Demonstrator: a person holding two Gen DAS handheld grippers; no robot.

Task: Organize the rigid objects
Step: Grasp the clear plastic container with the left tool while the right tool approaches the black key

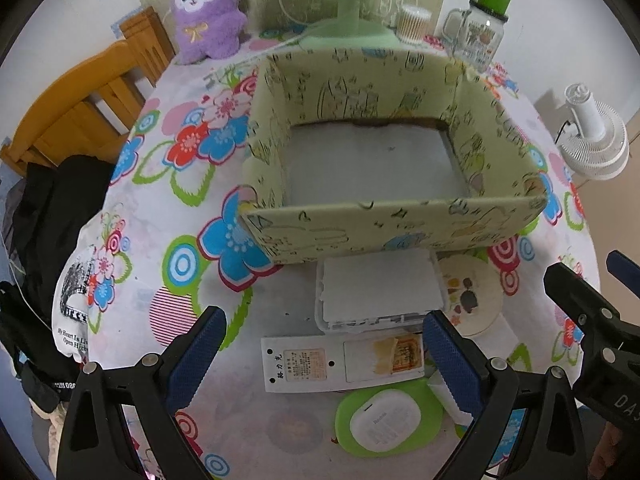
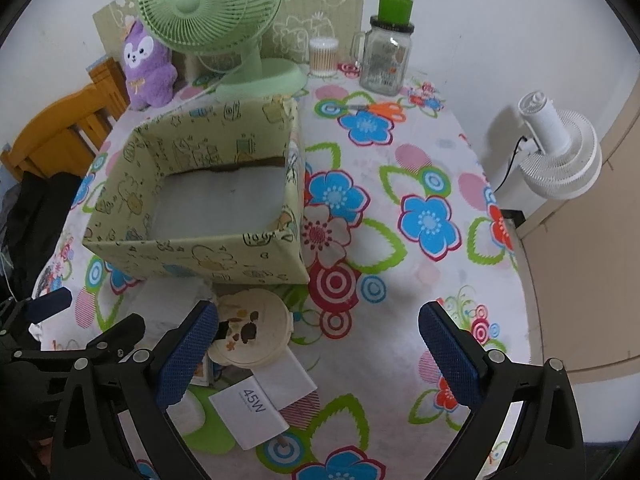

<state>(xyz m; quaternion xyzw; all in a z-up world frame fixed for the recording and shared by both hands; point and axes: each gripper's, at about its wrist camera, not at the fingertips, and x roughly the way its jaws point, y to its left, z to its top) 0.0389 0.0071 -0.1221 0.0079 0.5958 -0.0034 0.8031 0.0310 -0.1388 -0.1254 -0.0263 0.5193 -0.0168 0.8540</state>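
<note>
Left gripper (image 1: pixel 324 340): our fingers are wide apart, holding nothing, above the flat white case (image 1: pixel 380 294) beside the box (image 1: pixel 400 224).
Right gripper (image 2: pixel 318 344): apart too; we should grab gently, then drop inside.

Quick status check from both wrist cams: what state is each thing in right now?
Left tongs: open, holding nothing.
Right tongs: open, holding nothing.
Storage box: open-topped, nothing inside.
White plastic case: lid shut, flat on table.
Round tin: lid on, upright.
45W box: closed, lying flat.
Glass jar: lidded, upright.
</note>
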